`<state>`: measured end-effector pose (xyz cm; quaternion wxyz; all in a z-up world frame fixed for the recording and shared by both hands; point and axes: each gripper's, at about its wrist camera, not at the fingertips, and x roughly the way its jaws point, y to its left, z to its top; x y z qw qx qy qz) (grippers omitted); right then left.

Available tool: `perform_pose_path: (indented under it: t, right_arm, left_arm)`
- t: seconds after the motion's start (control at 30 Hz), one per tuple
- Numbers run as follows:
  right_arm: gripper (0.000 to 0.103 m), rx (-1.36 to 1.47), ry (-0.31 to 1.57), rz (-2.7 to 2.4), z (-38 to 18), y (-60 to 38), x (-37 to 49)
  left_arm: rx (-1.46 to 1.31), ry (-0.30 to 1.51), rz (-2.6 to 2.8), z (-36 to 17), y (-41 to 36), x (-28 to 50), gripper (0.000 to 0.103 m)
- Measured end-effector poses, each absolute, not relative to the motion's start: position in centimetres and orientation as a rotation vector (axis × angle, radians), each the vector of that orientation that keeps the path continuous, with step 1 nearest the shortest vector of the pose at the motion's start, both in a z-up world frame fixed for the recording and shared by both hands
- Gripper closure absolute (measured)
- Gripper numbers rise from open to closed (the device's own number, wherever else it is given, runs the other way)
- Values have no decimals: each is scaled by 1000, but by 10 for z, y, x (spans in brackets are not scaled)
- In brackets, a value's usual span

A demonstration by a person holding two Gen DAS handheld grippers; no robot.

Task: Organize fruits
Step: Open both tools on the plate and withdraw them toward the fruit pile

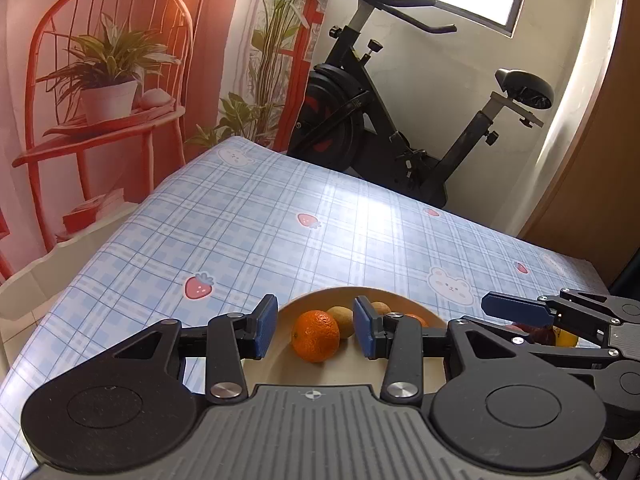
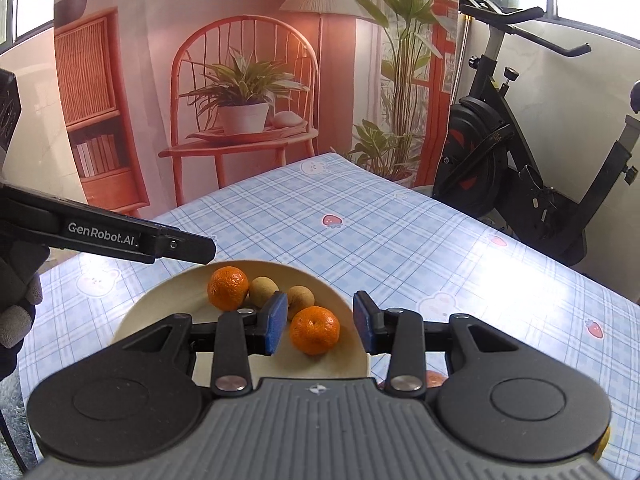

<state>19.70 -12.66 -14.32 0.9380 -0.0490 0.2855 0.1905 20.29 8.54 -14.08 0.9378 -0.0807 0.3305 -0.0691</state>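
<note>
1. Left wrist view: left hand-held gripper (image 1: 316, 330) hangs over the plate (image 1: 320, 372), jaws apart, empty, an orange (image 1: 315, 336) below the gap.
2. Right hand-held gripper (image 2: 320, 326), at its 3 o'clock, is likewise released over a second orange (image 2: 315, 330).
3. Judged between deliveries; next, fetch the fruit (image 2: 434, 379) beside the plate.

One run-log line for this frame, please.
left hand-held gripper: open, empty | right hand-held gripper: open, empty | plate: two oranges, two brown fruits

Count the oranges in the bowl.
2 in the bowl: one orange at the far left, another orange nearer, between the right gripper's open jaws. Others may be hidden.
</note>
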Motion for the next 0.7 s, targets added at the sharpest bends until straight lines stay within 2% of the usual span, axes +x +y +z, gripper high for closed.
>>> perform_pose_path:
  t: [0.3,0.7]
  right_arm:
    - [63,46,504,315,-131,-184,144]
    - [63,149,444,170,-139,-249,76]
  left_arm:
    - [-93,607,-235,-121,31,170,59]
    - [-69,627,-361,-137,-25,141,59]
